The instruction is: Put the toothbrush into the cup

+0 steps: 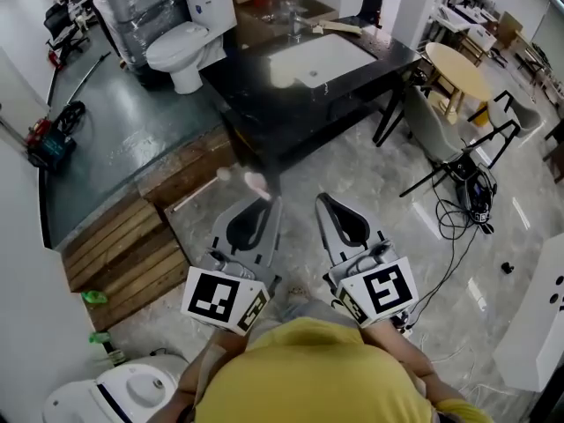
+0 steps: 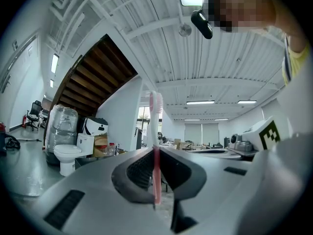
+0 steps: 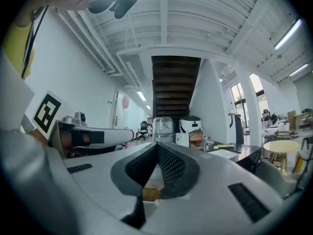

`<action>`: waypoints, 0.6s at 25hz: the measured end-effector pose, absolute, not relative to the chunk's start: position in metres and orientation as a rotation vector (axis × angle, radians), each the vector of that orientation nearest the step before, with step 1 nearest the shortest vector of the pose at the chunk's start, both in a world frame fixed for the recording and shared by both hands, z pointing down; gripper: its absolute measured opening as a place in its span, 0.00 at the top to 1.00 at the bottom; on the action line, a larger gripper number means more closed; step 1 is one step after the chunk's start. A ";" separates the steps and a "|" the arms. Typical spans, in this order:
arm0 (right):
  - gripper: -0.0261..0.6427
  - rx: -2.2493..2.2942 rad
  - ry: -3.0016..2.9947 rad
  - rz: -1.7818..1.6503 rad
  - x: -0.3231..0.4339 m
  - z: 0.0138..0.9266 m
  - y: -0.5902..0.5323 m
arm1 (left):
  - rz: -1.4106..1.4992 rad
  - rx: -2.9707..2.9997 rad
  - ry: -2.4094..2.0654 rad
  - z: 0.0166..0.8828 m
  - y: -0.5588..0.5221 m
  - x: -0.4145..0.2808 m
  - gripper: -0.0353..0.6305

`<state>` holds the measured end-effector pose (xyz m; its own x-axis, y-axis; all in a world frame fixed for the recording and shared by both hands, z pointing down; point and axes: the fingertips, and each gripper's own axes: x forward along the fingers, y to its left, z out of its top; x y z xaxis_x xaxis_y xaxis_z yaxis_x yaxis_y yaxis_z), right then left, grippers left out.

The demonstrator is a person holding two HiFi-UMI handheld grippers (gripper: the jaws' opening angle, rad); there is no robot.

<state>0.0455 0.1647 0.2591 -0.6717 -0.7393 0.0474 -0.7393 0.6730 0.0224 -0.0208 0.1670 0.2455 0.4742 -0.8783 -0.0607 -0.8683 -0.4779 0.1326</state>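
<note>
There are two grippers, one in each of the person's hands. Each is made of smooth grey plastic with black bumpy pads, and each has a cube with black and white squares on it.

There is one toothbrush [image 1: 256,182]. It is pink, thin and long. The left gripper [image 1: 267,203] pinches it low on its handle, with both jaws pressed onto it. In the left gripper view the toothbrush [image 2: 155,131] stands straight up from the left gripper [image 2: 155,150]. The right gripper [image 1: 324,199] has its jaws pressed together, and the right gripper view shows nothing between the tips of the right gripper [image 3: 157,145].

There are two white toilets. One toilet [image 1: 181,49] stands at 11 o'clock. The second toilet [image 1: 132,393] is at 7 o'clock, by the picture's edge.

There is one sink [image 1: 319,58] at 12 o'clock. It is white and sits in a shiny black counter [image 1: 264,95]. A round pale table [image 1: 456,69] stands at 2 o'clock. A big thing wrapped in clear plastic [image 1: 132,7] is past the first toilet.

The floor [image 1: 370,174] under the grippers is grey stone with cloudy marks. At 10 o'clock the floor is dark green and shiny. Brown wooden boards [image 1: 123,245] lie at 9 o'clock. Black cables [image 1: 454,223] curl on the floor at 3 o'clock.

The room is large, with white walls, long ceiling lights and a dark wooden stair.
</note>
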 end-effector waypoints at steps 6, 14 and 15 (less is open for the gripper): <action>0.94 1.209 -2.854 0.007 0.053 0.262 0.128 | -0.174 2.612 -1.600 0.246 0.137 -0.013 0.89; 0.94 1.201 -2.835 0.051 0.060 0.271 0.100 | -0.159 2.588 -1.589 0.253 0.106 -0.010 0.89; 0.94 1.200 -2.832 0.053 0.059 0.272 0.096 | -0.158 2.586 -1.587 0.254 0.101 -0.010 0.89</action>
